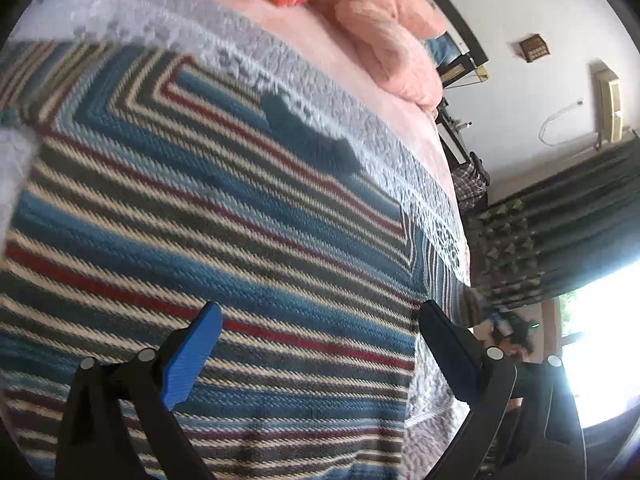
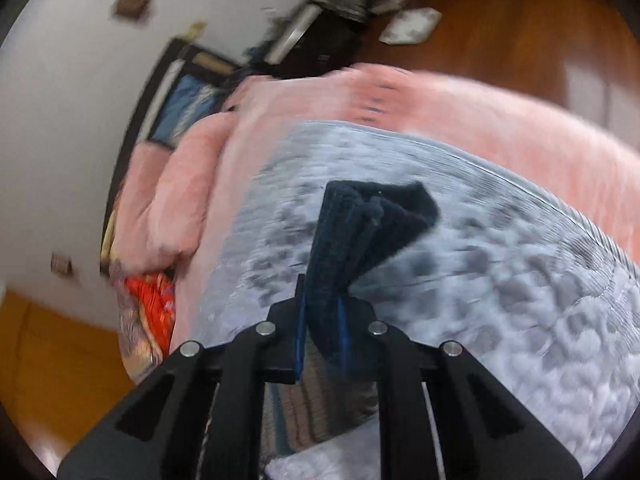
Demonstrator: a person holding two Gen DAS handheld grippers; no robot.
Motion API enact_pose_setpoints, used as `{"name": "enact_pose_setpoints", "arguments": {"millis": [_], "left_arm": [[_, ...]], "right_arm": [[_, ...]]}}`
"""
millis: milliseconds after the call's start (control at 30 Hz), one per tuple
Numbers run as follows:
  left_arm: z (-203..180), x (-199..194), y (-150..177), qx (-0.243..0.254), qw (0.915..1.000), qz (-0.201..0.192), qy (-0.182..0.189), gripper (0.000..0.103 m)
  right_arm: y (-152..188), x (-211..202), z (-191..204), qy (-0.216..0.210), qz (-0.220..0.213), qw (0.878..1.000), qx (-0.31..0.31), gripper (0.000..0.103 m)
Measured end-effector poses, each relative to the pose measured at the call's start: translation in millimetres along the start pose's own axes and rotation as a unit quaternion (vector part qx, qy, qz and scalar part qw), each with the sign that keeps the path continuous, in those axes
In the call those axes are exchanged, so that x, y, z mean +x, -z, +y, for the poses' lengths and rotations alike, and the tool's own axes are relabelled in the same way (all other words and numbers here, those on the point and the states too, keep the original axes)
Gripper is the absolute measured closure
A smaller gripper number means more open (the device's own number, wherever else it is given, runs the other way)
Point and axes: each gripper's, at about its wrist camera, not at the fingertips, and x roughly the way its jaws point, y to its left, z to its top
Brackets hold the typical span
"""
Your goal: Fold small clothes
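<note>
you face a white plaster wall (image 1: 532, 92) with a small brown plaque (image 1: 532, 47); dark patterned curtains (image 1: 560, 240) hang beside a glaring bright window (image 1: 600, 344), and a polished reddish-brown wooden floor (image 2: 520, 32) lies beyond a bed's fluffy pink blanket (image 2: 500, 120).

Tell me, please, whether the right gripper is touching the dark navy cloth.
Touching. The right wrist view shows the right gripper with its blue pads closed on the bunched dark navy cloth.
</note>
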Motion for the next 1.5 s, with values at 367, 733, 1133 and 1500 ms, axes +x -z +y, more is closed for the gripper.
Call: {"name": "enact_pose_setpoints", "arguments": {"millis": [367, 733, 1133, 1500], "left_arm": [[-12.1, -41.8, -13.1, 0.054, 0.9982, 0.009, -0.024, 0.004], [-3.2, -30.1, -39.1, 0.061, 0.9969, 0.051, 0.001, 0.004], [6.7, 33.2, -66.8, -0.027, 0.9867, 0.078, 0.140, 0.004], [4.4, 181.2, -59.7, -0.145, 0.9583, 0.159, 0.188, 0.004]], "right_arm": [[83.7, -21.4, 203.1, -0.050, -0.003, 0.980, -0.193, 0.092], [250.0, 61.2, 308.1, 0.024, 0.038, 0.916, -0.399, 0.092], [435.5, 191.2, 275.2, 0.157, 0.115, 0.759, -0.622, 0.078], [410.5, 68.2, 212.2, 0.084, 0.089, 0.840, -0.528, 0.046]]}}
